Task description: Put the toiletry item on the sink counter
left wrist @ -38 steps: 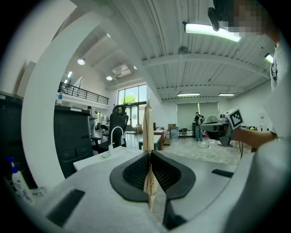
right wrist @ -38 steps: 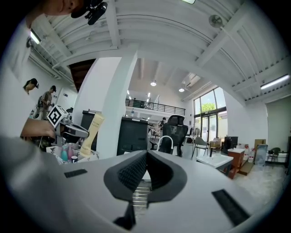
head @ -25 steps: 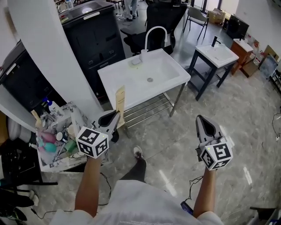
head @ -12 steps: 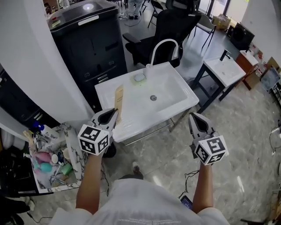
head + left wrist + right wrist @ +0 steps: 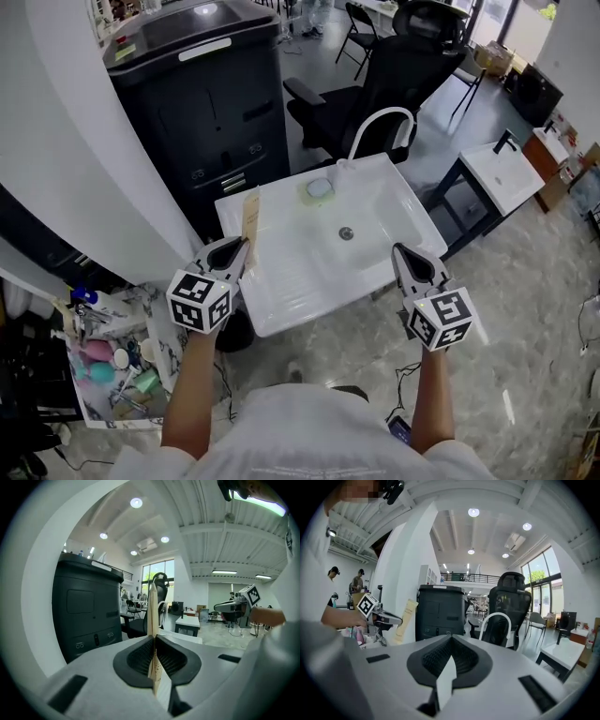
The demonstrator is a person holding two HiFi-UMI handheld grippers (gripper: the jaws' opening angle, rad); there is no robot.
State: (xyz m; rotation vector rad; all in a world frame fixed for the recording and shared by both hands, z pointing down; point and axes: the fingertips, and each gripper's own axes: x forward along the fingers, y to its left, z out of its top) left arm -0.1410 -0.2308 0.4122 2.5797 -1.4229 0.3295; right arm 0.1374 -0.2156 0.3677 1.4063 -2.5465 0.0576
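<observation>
Two pairs of jaws: both are closed, and only the left pair has anything in it.
Left gripper (image 5: 153,641): it pinches the lower end of a flat cream tube (image 5: 153,606), which stands upright above the jaws.
Right gripper (image 5: 449,641): jaws pressed together, with nothing between them.
Tube's place: in the air over the near left edge of the white sink (image 5: 300,258), not yet resting on it.
Change: a second ago the sink stood well ahead across open floor. Now it lies directly beneath both grippers, the person having walked up to it.
Meaning: the carry looks all but over. What seems left is lowering the tube onto the flat counter and letting go.
Surroundings: a curved tap (image 5: 383,111) and a pale green object (image 5: 320,188) sit at the back rim, with a black cabinet (image 5: 202,84) behind. A cluttered cart (image 5: 112,356) stands at lower left.
</observation>
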